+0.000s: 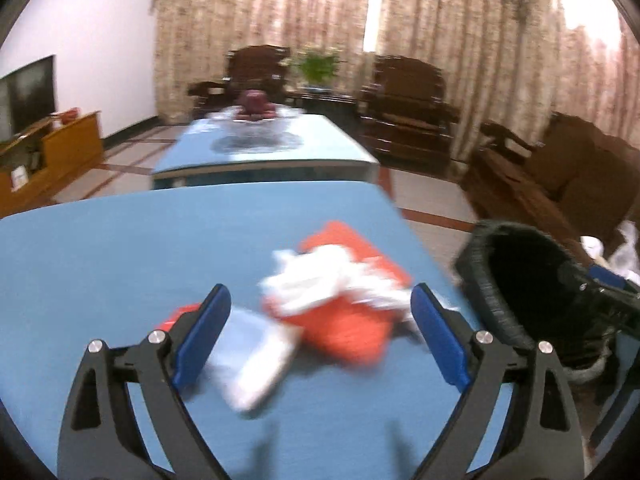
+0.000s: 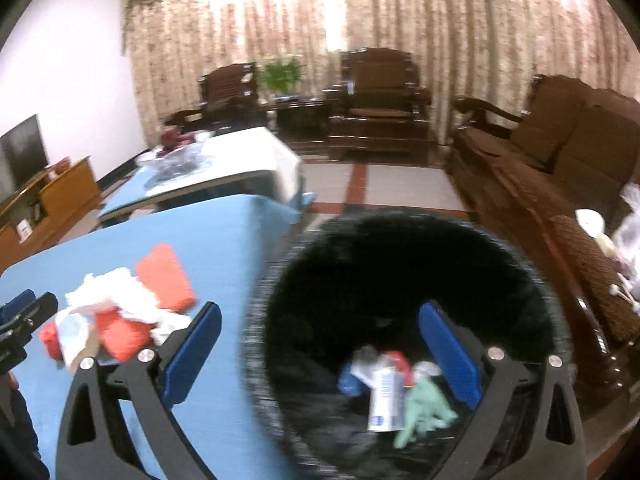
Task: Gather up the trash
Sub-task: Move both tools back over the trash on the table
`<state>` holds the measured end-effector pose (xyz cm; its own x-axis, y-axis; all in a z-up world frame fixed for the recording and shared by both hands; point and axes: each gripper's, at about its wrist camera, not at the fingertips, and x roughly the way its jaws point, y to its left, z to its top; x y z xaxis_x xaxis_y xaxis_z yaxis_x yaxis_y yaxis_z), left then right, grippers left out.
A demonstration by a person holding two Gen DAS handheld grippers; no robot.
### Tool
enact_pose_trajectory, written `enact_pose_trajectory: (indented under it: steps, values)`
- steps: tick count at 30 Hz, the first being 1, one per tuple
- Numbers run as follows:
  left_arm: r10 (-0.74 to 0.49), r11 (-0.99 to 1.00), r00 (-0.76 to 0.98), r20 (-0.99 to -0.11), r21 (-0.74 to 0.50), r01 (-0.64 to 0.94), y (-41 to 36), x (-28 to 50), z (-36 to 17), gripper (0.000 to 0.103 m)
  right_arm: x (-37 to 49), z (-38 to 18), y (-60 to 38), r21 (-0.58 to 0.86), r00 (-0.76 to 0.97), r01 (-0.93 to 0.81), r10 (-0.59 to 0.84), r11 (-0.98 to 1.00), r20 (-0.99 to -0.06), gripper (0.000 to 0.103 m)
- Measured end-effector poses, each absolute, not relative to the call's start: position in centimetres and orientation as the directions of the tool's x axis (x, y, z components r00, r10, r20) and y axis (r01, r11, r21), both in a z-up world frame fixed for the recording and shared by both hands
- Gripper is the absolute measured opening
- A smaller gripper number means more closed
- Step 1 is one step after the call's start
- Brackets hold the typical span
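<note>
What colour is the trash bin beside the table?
Black. The bin shows best in the right wrist view, which looks down into it.

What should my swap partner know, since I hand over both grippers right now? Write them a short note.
Left gripper: open, empty, over the blue table, aimed at the trash pile.
Right gripper: open, empty, over the black bin.
Bin stands beside the table's right edge; it already holds a carton, a green scrap and some wrappers.
Left on the table: white tissues, orange wrappers, a pale packet, a small red piece. The frames are blurred, so the exact count is unclear.
Next, probably: grab from the pile, drop in the bin.
</note>
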<state>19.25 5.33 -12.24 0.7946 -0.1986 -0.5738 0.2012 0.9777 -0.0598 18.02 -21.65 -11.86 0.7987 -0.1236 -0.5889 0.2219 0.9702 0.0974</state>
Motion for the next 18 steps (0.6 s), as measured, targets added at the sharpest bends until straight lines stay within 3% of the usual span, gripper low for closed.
enact_pose_trajectory:
  steps: [7,18]
  values:
    - [-0.080,0.997,0.797,-0.599,-0.047,0.065,12.6,19.6,-13.2,0.089,21.2,-12.4,-14.6,0.074,0.809,0.093,-0.032,0.993,-0.586,0.097]
    - [-0.072,0.995,0.749,-0.659,-0.095,0.012,16.8,20.1,-16.1,0.088,24.3,-14.2,-8.2,0.031,0.811,-0.019,0.033,0.999,-0.584,0.096]
